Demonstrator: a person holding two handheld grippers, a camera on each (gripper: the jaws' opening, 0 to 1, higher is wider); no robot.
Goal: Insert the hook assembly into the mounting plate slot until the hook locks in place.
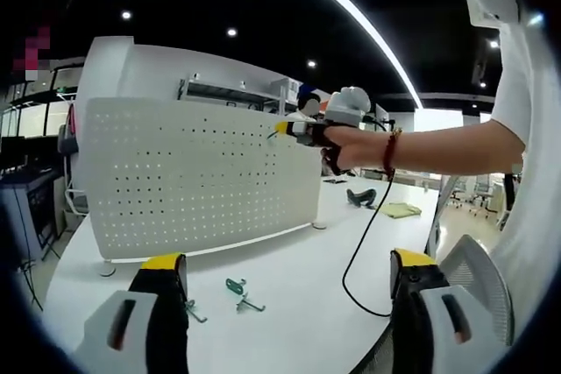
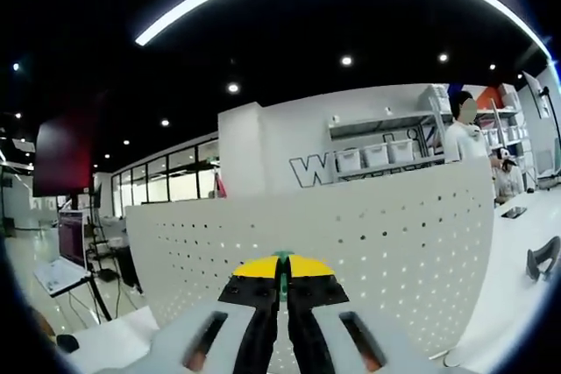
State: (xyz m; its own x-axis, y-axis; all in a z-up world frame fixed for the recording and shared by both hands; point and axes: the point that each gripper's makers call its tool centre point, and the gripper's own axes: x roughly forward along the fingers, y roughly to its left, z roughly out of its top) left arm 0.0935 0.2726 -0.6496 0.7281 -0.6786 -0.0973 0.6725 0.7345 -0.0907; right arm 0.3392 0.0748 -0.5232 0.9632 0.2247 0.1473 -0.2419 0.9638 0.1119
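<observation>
A white perforated mounting plate point(image 1: 197, 177) is seen standing upright on a white surface point(image 1: 298, 286). In the left gripper view, the left gripper point(image 1: 289, 282) is held with its yellow-tipped jaws spread wide and with nothing between them, low over the near edge of the surface. Two green hooks point(image 1: 243, 295) are seen lying on the surface between the jaws, and a smaller metal hook point(image 1: 195, 311) lies just beside the left jaw. The right gripper point(image 1: 282, 128) is seen in the same view, held by a person's hand point(image 1: 346, 151) at the upper right part of the plate, its tip against or very near the perforated face. In the right gripper view, the right gripper point(image 2: 282, 279) is shown with its jaws pressed nearly together on a small green hook assembly point(image 2: 281, 257), of which only a sliver is seen at the tips, close in front of the plate point(image 2: 386, 243). A black cable point(image 1: 361, 251) is seen trailing from the person's arm down across the surface.
</observation>
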